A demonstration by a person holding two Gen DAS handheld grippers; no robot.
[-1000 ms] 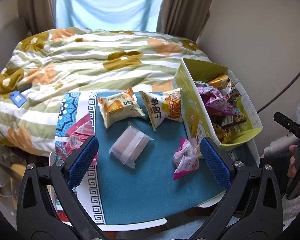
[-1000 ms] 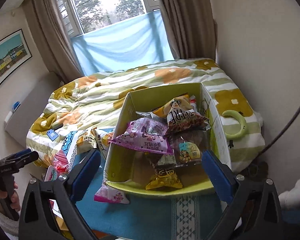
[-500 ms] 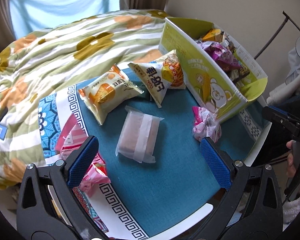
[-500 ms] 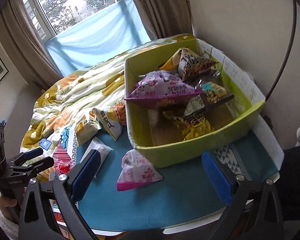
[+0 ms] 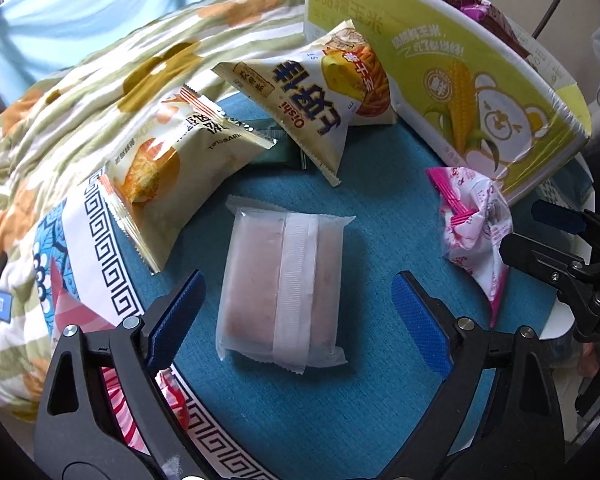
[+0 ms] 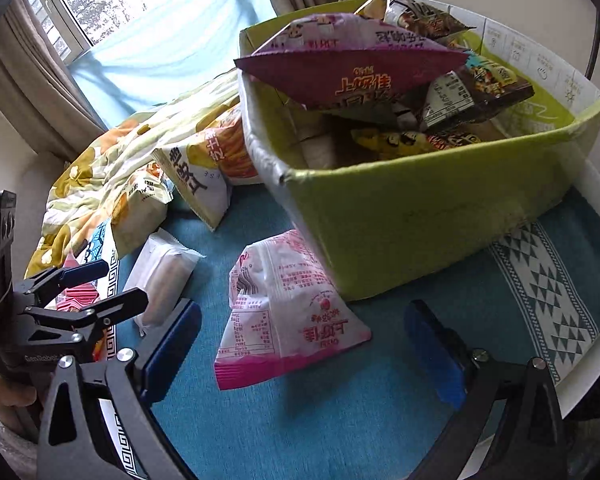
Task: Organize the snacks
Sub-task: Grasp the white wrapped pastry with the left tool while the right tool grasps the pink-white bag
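Left gripper [image 5: 296, 316] lower than before, fingers wide apart, empty, straddling translucent packet [image 5: 284, 288]. Right gripper [image 6: 300, 348] likewise spread, empty, framing pink packet [image 6: 284, 312]; only its view shows green box [image 6: 420, 216] interior.

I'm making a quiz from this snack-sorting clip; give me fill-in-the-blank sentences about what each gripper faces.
1. The left gripper is lined up on the ____ packet.
2. The right gripper faces the ____ packet.
3. Both grippers' jaws are ____.
4. The green box already holds ____.

Missing: clear; pink; open; snacks
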